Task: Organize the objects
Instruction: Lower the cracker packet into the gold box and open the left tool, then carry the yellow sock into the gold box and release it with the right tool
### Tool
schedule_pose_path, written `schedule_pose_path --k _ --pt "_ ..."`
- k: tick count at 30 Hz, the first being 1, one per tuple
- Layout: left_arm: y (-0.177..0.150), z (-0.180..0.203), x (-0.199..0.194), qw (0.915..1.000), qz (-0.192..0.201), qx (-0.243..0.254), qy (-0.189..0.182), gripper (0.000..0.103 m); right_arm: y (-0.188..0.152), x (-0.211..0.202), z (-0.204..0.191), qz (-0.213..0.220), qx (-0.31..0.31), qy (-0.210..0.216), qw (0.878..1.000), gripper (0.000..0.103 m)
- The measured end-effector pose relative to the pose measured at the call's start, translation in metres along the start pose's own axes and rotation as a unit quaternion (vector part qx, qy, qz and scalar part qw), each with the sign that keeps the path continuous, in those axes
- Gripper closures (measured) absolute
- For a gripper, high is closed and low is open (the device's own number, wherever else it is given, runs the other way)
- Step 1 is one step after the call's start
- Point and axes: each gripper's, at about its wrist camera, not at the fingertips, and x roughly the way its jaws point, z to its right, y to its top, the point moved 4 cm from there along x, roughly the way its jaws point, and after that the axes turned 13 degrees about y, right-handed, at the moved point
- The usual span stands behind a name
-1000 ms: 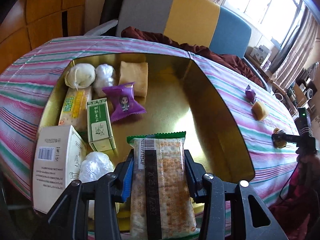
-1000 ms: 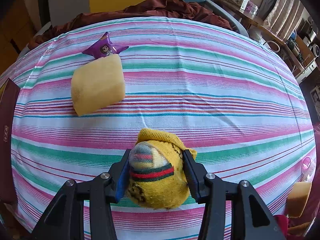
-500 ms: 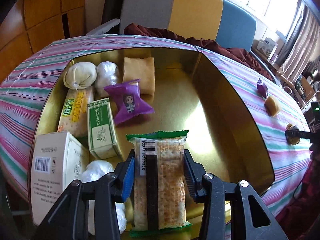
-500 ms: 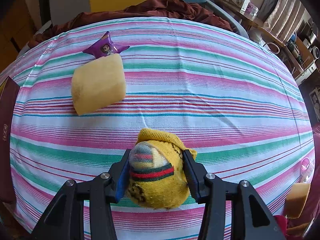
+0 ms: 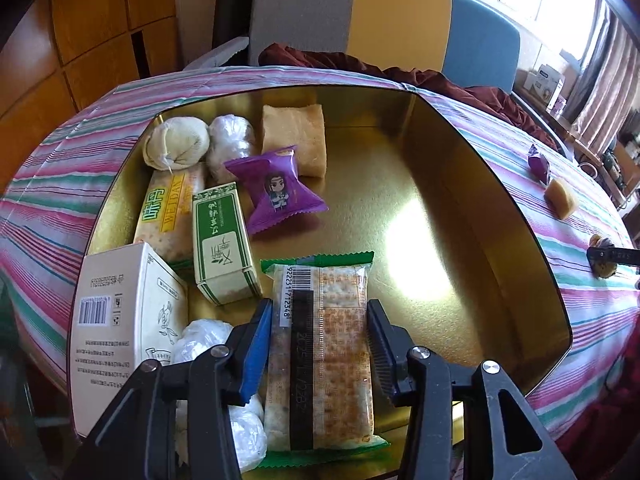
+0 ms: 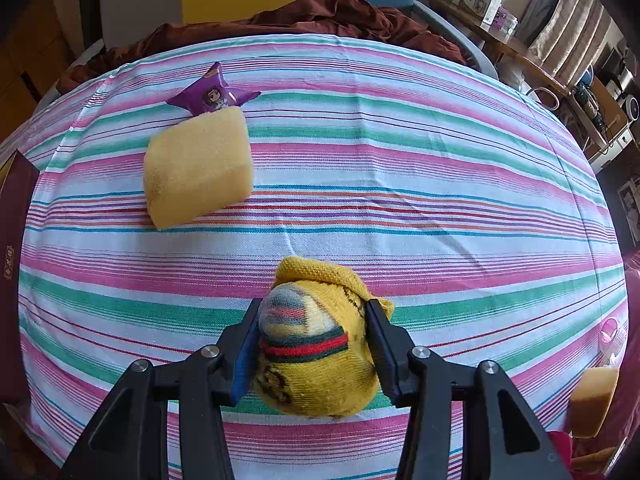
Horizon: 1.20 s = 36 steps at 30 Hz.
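Observation:
A golden tray (image 5: pixel 440 200) sits on the striped tablecloth. A green-edged cracker packet (image 5: pixel 324 344) lies flat at the tray's near end, between the fingers of my left gripper (image 5: pixel 320 320). Its jaws are opening and the pads sit just off the packet's sides. In the right wrist view my right gripper (image 6: pixel 314 320) is shut on a rolled yellow sock (image 6: pixel 316 368) with red and green bands, low over the cloth. The left wrist view shows that sock (image 5: pixel 602 270) small at the far right.
The tray's left side holds a white box (image 5: pixel 116 332), a green box (image 5: pixel 222 240), a purple snack packet (image 5: pixel 280 192), white wrapped balls and a sponge. On the cloth lie a yellow sponge (image 6: pixel 198 168) and a purple packet (image 6: pixel 210 98). Another sponge (image 6: pixel 592 400) sits at the right edge.
My left gripper tipped a little over the tray and the cracker packet settled onto the tray floor. Its jaws have widened slightly. The right gripper and the sock have not moved.

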Motion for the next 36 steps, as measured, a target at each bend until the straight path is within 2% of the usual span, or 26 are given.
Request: schedule_pose_path --k 4,6,17,23,30,33,36 --pt "0.001 -0.002 -0.01 0.9999 0.009 -0.007 -0.012 0.047 0.0 0.0 0.0 0.0 0.0 0.0 1.0 0.053" --pt "0.001 -0.003 -0.014 0.9998 0.019 -0.003 -0.001 0.042 0.0 0.001 0.0 0.0 0.0 -0.001 1.0 0.053" --pt "0.004 -0.036 -0.053 0.9969 0.067 -0.04 0.014 0.042 -0.004 -0.002 -0.001 0.002 -0.01 -0.015 1.0 0.053" --pt "-0.003 -0.05 -0.064 0.9954 0.076 -0.054 0.022 0.037 -0.01 -0.006 -0.007 0.0 -0.015 -0.014 1.0 0.056" --pt "-0.007 -0.057 -0.07 0.9943 0.086 -0.059 0.019 0.037 -0.022 -0.008 -0.037 -0.014 -0.026 0.015 0.999 0.058" --pt "-0.008 -0.061 -0.073 0.9937 0.092 -0.061 0.02 0.036 -0.022 -0.019 -0.056 -0.006 -0.022 0.061 0.998 0.062" --pt "-0.009 -0.066 -0.075 0.993 0.094 -0.068 0.021 0.034 -0.018 -0.033 -0.088 0.01 -0.045 0.092 0.995 0.062"
